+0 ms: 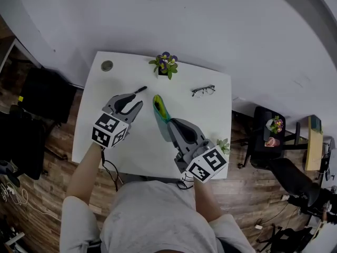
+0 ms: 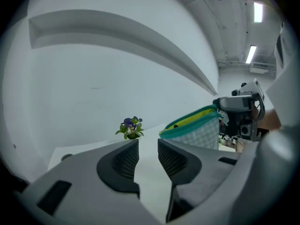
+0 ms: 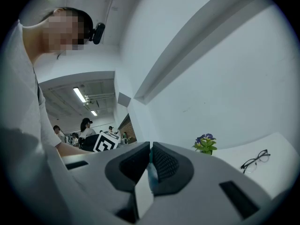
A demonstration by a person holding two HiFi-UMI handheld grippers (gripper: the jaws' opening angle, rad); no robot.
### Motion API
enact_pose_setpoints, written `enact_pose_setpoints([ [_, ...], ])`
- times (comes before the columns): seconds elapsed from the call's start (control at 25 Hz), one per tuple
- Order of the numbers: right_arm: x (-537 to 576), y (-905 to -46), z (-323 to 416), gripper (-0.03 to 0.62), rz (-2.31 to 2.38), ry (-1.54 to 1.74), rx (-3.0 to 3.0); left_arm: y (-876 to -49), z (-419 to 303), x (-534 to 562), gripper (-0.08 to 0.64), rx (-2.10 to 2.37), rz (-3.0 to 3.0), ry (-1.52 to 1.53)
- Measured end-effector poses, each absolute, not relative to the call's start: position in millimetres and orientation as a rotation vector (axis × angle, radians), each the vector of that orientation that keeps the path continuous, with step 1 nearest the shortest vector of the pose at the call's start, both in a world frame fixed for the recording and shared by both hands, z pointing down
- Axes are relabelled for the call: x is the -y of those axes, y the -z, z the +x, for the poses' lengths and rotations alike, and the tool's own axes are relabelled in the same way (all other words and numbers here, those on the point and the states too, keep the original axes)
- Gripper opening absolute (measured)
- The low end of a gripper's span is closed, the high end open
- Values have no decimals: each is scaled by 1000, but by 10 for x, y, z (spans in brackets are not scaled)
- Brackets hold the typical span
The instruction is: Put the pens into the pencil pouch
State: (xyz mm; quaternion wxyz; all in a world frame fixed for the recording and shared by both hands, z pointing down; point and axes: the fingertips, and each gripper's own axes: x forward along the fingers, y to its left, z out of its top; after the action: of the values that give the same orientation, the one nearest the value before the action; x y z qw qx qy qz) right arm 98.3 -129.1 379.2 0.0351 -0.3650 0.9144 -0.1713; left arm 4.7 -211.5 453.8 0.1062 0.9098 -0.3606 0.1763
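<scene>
1. Teal pouch [image 1: 159,109], yellow-lined, is pinched in my right gripper [image 3: 151,156] over the table [image 1: 121,73].
2. My left gripper [image 2: 148,146] is spread, empty.
3. Only head view shows the pen [image 1: 140,89], just beyond its jaws.

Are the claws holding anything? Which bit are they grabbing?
The right claw pinches the pencil pouch by one end, with its unzipped top facing up. The left claw is open and holds nothing.

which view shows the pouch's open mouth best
The left gripper view: the pencil pouch shows side-on, zipper open, yellow lining visible. The head view sees it from above; the right gripper view shows only a pinched sliver.
</scene>
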Motion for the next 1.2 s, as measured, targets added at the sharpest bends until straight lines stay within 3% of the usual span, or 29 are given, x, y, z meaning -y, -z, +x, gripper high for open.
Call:
enact_pose_setpoints([
  [0.72, 1711, -4038, 1257, 41, -1205, 607, -2781, -5782, 308, 3065, 123, 877, 2520, -1160],
  [1.2, 1844, -4158, 1367, 41, -1238, 654, -2769, -6250, 343, 3302, 123, 731, 2394, -1385],
])
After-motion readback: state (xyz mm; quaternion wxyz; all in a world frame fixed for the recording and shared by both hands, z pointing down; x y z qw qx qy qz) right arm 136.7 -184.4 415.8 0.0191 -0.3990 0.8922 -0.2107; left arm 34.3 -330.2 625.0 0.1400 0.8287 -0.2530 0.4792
